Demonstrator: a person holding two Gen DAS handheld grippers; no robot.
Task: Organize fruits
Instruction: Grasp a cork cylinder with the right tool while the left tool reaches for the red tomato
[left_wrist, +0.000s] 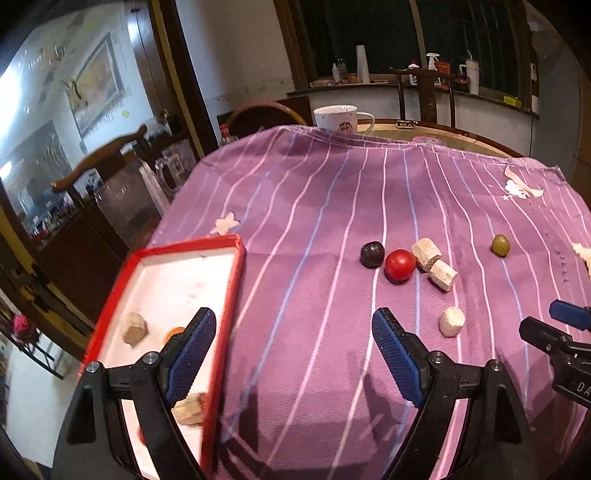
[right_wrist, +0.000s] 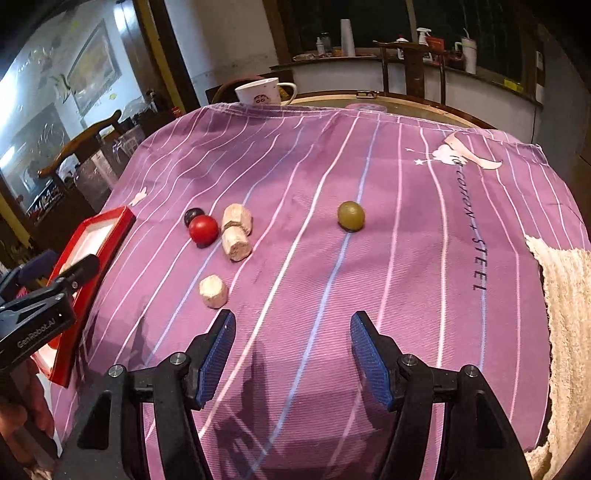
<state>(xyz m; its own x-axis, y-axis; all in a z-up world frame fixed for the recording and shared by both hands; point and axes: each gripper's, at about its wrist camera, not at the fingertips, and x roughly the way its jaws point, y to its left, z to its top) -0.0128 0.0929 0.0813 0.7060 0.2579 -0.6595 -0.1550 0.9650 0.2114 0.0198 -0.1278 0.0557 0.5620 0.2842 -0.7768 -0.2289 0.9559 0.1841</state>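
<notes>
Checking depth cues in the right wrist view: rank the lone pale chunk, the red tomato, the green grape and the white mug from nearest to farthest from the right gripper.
From the right gripper:
1. Lone pale chunk, just ahead, left.
2. Green grape, ahead, slightly right.
3. Red tomato, farther left; close to the grape's range, so this order is tentative.
4. White mug, far table edge.

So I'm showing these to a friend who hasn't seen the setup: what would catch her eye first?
Probably the purple striped cloth covering the table, with a red tomato beside a dark plum and pale chunks near its middle. A green grape sits alone to their right, and a red-rimmed tray lies at the left edge.
</notes>
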